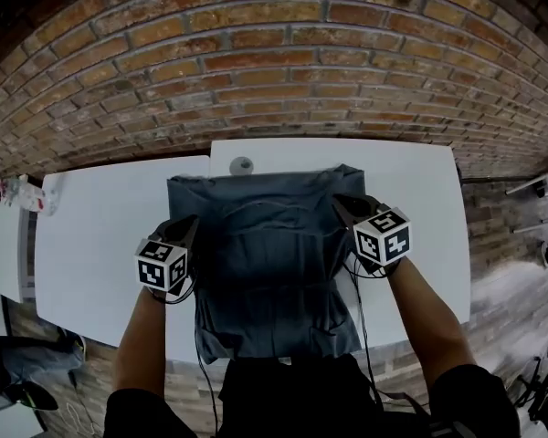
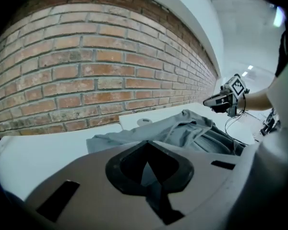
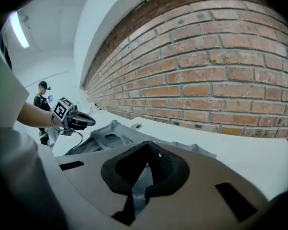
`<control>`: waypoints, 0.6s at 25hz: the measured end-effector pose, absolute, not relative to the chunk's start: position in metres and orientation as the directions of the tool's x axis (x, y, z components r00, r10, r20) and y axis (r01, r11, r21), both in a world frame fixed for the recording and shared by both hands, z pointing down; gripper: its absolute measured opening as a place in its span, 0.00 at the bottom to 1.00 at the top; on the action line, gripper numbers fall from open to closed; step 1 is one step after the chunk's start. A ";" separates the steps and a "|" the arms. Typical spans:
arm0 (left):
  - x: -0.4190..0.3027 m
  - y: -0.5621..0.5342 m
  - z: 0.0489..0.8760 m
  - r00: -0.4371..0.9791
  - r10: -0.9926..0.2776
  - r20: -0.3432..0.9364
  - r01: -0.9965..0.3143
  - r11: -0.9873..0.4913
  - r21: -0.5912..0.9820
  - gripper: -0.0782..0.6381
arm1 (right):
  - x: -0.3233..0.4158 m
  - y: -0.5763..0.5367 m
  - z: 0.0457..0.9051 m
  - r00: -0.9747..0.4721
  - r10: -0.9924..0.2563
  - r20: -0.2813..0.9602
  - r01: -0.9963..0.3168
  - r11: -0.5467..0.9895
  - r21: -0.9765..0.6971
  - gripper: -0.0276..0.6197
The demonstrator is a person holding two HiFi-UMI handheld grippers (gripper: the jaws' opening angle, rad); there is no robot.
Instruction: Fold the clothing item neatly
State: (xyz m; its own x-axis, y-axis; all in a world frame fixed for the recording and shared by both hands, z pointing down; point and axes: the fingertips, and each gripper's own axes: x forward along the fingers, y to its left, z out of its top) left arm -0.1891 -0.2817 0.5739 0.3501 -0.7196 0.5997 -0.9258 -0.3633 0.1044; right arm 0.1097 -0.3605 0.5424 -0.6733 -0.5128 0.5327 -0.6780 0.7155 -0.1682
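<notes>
A dark grey garment (image 1: pixel 265 263) lies spread on the white table (image 1: pixel 100 235), and its near end hangs over the front edge. My left gripper (image 1: pixel 187 228) is at the garment's left edge, shut on a fold of the grey cloth (image 2: pixel 156 188). At the right edge near the far corner, my right gripper (image 1: pixel 347 208) is shut on cloth too, and a grey strip (image 3: pixel 139 181) shows between its jaws. The left gripper view shows the rumpled garment (image 2: pixel 182 128) ahead and the right gripper (image 2: pixel 221 101) beyond it. In the right gripper view the left gripper (image 3: pixel 79 121) hovers over the garment (image 3: pixel 110 133).
A small round grey object (image 1: pixel 242 165) sits on the table just past the garment's far edge. A brick wall (image 1: pixel 274 53) runs behind the table. Another white table with small items (image 1: pixel 9 194) stands at the left. A person (image 3: pixel 41 104) stands far off.
</notes>
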 end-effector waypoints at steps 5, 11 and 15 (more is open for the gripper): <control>-0.187 -0.223 0.558 0.357 -0.718 0.598 -0.922 -0.372 0.104 0.11 | 0.117 -0.305 0.530 -0.677 -0.549 0.490 -0.706 0.673 -0.222 0.05; -0.193 -0.152 0.542 0.396 -0.724 0.565 -0.901 -0.424 0.088 0.11 | 0.121 -0.224 0.519 -0.627 -0.607 0.489 -0.758 0.619 -0.204 0.05; -0.196 -0.106 0.534 0.438 -0.718 0.541 -0.878 -0.471 0.086 0.11 | 0.124 -0.170 0.516 -0.599 -0.634 0.490 -0.782 0.595 -0.187 0.05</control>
State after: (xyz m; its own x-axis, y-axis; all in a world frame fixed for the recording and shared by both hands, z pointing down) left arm -0.1957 -0.1059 0.5341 0.4381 -0.7179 0.5411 -0.8780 -0.4709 0.0861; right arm 0.1237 -0.1699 0.5158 -0.5989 -0.6337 0.4897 -0.7819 0.5947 -0.1867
